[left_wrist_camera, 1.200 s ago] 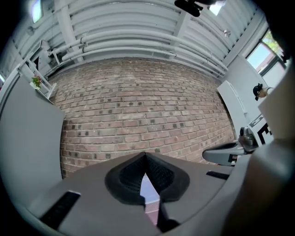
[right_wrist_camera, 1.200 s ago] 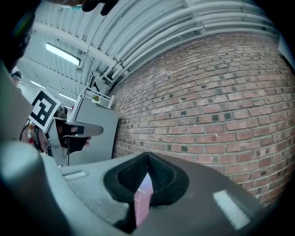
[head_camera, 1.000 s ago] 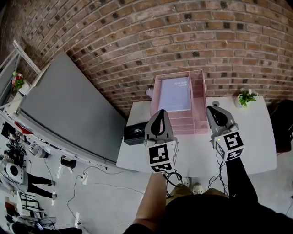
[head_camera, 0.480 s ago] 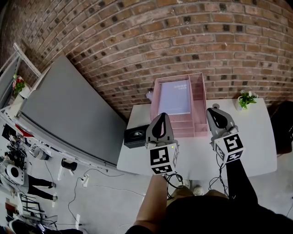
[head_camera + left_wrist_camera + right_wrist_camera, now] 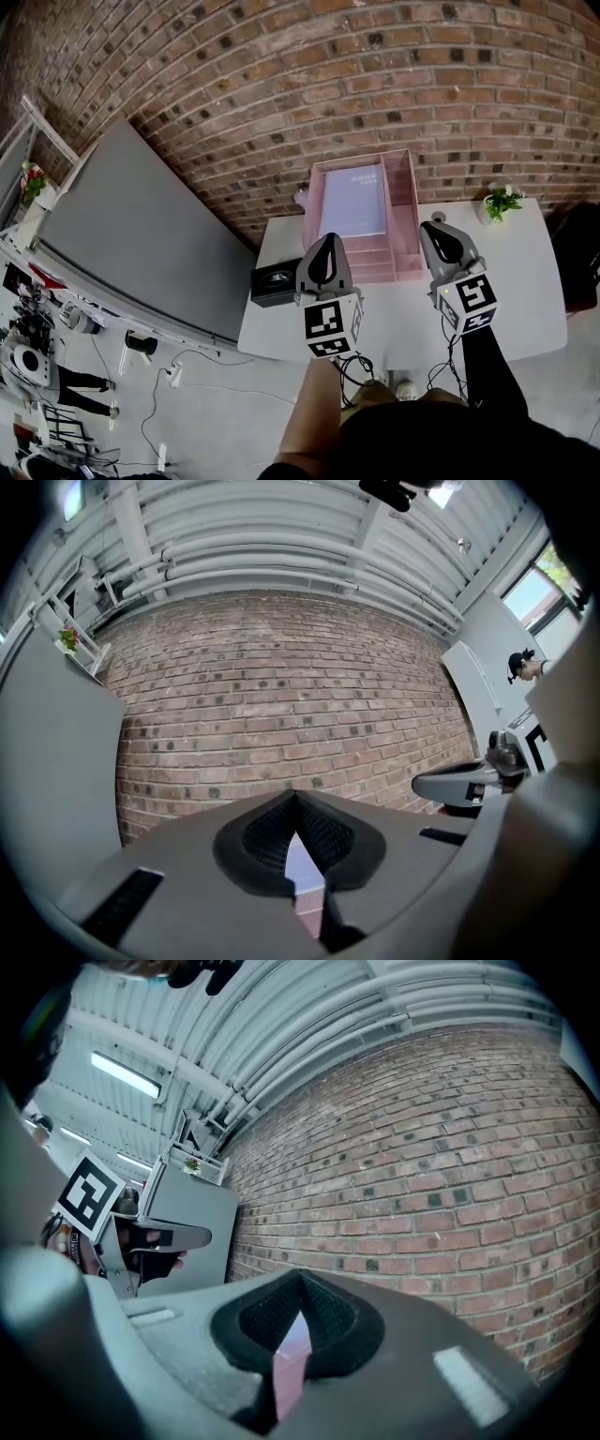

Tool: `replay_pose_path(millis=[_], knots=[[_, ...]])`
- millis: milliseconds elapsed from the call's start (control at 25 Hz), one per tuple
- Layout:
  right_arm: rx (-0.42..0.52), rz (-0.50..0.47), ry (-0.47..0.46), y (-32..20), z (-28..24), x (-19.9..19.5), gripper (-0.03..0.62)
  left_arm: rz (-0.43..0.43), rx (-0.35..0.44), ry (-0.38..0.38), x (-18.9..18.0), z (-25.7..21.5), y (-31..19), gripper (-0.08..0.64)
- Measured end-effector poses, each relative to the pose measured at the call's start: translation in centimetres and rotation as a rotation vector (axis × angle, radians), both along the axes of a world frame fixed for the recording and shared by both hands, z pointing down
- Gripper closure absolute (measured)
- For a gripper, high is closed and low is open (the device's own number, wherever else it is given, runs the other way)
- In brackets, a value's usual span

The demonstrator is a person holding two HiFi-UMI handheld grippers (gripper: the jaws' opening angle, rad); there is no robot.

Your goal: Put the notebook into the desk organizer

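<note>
Pink plastic frames the scene: a desk organizer [image 5: 405, 211] sits at the far edge of a white table [image 5: 525, 281], backed against a red brick wall [image 5: 281, 84]. A pale lavender notebook [image 5: 354, 201] rests inside the organizer's wide left compartment, its cover facing the head camera; narrower sections run along the right and stepped trays along the front.

Both hand-held tongs hover over the near part of the table, short of the organizer and touching nothing. The left gripper [image 5: 329, 240] has its jaws pressed together at the tips with nothing between them, its marker cube facing the camera. The right gripper [image 5: 433, 226] is likewise closed and empty, with only a sliver of pink showing through the gap behind its tips.

A black box [image 5: 275, 281] lies at the table's left edge, just beside the left gripper. A small potted plant [image 5: 502, 200] stands at the far right corner, well apart from the organizer. A grey panel [image 5: 131, 225] leans along the wall to the left.
</note>
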State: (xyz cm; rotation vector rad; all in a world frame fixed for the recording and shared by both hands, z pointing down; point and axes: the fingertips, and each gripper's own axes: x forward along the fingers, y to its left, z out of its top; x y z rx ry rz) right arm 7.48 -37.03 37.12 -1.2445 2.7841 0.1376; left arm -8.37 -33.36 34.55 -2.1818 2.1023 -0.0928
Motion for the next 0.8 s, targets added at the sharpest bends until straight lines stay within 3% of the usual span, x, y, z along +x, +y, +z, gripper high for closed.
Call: replay_pose_path(millis=[280,800], knots=[[0.022,-0.029,0.045,0.3,0.2,-0.9,0.592,0.003,0.004,-0.005,0.1,0.1,-0.3,0.552],[0.01,-0.034,0.044,0.1,0.3,-1.6,0.592,0.009,-0.009,-0.019,-0.6,0.2,-0.5,0.552]])
